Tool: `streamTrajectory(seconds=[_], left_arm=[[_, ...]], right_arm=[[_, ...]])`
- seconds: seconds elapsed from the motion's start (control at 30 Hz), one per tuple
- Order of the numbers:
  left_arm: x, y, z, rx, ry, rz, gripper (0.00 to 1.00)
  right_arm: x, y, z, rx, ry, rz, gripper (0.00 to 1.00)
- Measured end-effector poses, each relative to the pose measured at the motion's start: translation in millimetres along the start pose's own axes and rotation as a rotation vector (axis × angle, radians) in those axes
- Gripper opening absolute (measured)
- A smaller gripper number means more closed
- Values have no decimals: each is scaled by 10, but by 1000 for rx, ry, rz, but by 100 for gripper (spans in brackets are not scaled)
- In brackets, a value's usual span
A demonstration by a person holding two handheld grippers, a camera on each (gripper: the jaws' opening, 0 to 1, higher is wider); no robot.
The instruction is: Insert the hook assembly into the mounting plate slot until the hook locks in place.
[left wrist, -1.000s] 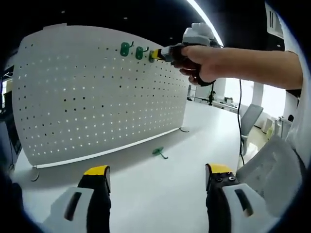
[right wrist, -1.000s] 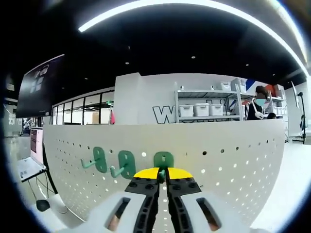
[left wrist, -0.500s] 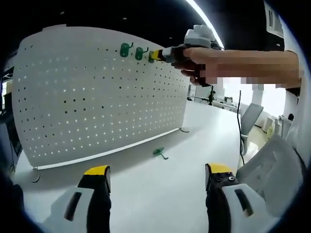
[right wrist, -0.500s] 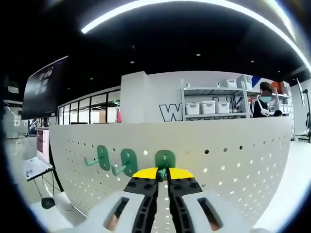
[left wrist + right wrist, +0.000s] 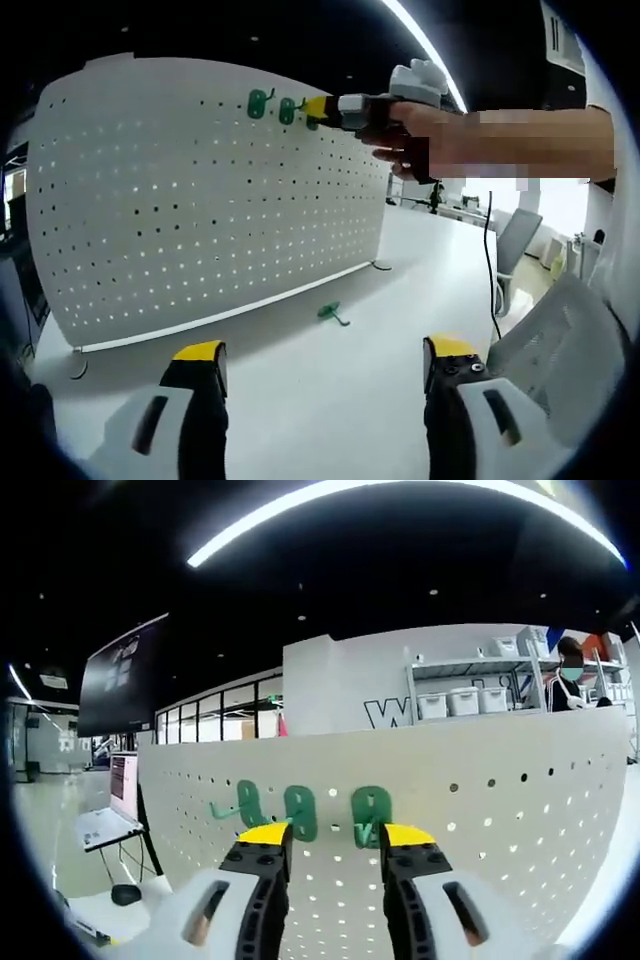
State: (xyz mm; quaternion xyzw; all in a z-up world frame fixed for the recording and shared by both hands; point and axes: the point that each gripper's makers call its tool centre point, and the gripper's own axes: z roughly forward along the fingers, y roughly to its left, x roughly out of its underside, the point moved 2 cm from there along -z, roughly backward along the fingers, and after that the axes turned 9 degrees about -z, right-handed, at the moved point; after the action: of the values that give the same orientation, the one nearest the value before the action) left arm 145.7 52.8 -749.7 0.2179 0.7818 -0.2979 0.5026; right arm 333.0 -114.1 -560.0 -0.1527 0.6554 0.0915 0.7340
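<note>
Underneath, white table (image 5: pixel 400 290); white pegboard (image 5: pixel 200 200) upright, shelving (image 5: pixel 470 690) behind.

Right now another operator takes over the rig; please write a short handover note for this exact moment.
Right gripper: open, jaws apart either side of the third hook, high on the pegboard.
Left gripper: open, holds nothing, low over the table.
Done: three green hooks sit in a row near the board's top edge; the other two are beside the third. Whether the third is locked cannot be told.
Left: one spare hook lies on the table before the board.
</note>
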Motion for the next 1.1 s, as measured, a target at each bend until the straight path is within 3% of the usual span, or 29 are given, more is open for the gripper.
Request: streamTrajectory(seconds=[0.2,0.5,1.1], left_arm=[[10,-9,10,4,4,-1,83],[17,-24,8,9,6,-3,82],[1,-27,4,10,1,1,83]], right_arm=[[26,-49,-73,-4,11,-2,46],[8,33,-149,-59,-30,8,62],[37,137,-284,-125,-20,-55,61]])
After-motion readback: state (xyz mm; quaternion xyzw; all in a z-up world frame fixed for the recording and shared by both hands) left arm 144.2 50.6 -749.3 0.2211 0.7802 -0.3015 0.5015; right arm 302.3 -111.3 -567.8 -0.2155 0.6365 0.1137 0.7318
